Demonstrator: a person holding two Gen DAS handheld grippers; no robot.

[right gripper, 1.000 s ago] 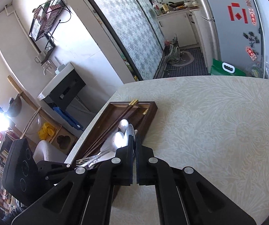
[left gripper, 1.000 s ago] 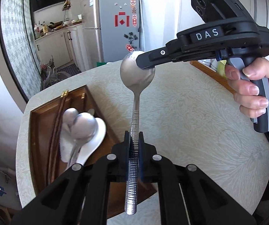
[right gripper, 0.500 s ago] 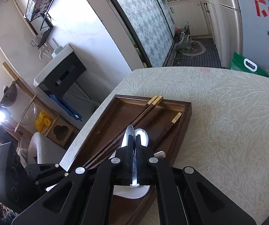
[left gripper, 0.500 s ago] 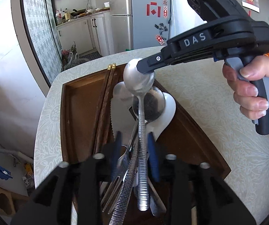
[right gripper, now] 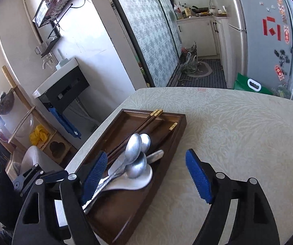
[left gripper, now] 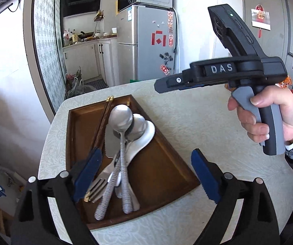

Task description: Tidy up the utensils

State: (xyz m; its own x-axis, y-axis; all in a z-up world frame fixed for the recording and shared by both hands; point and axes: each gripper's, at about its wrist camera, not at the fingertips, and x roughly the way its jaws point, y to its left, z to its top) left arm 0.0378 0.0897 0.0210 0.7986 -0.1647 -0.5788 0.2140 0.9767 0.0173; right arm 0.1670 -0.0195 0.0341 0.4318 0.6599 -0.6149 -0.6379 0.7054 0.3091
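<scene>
Your left gripper [left gripper: 146, 175] and right gripper [right gripper: 146, 177], fingers just spread and empty, hover over the dark wooden tray [left gripper: 166, 175] where the steel spoon [left gripper: 121, 122] lies atop piled cutlery; nothing remains on the pale patterned tabletop [left gripper: 197, 122].

Bare table [left gripper: 197, 126] right of tray [left gripper: 179, 169]

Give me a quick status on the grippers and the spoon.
Left gripper and right gripper open, jaws just opened, nothing between them. Spoon lies atop the pile in the wooden tray. Nothing in the way.
</scene>
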